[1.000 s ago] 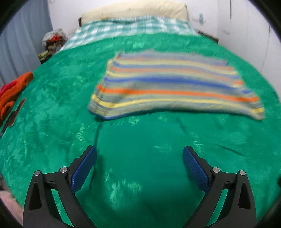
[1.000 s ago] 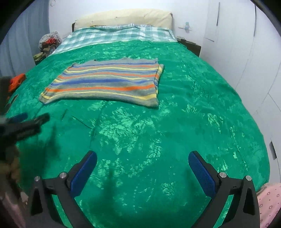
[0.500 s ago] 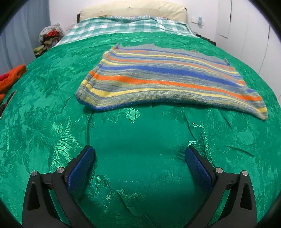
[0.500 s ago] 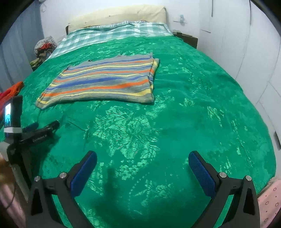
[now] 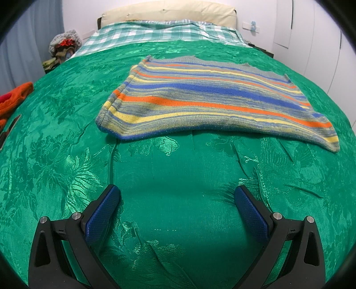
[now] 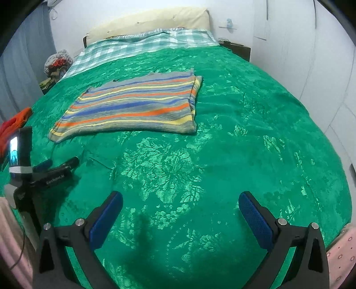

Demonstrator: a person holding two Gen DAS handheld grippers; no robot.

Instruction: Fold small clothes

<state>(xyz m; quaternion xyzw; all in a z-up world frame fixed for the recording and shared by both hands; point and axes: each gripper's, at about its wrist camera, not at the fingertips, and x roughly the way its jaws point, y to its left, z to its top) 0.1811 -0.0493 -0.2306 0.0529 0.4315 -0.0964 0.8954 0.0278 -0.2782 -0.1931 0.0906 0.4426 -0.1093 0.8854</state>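
A striped knit garment [image 5: 207,100] in blue, orange, yellow and grey lies folded flat on the green bedspread [image 5: 173,177]. My left gripper [image 5: 176,195] stands open just short of the garment's near edge, nothing between its blue pads. In the right wrist view the same garment [image 6: 131,106] lies further off, up and to the left. My right gripper [image 6: 180,200] is open over bare bedspread [image 6: 255,133]. The left gripper [image 6: 60,165] also shows in the right wrist view at the left edge, low over the bed.
Orange and red clothes [image 5: 13,100] lie at the bed's left edge. A heap of clothes [image 5: 63,47] sits in the far left corner. A checked sheet [image 5: 160,32] and a cream pillow [image 5: 169,11] are at the head. White walls close the right side.
The left gripper has moved forward, closer to the striped garment's near edge. The right wrist view has shifted right, so the garment sits further left. Both grippers stay open.
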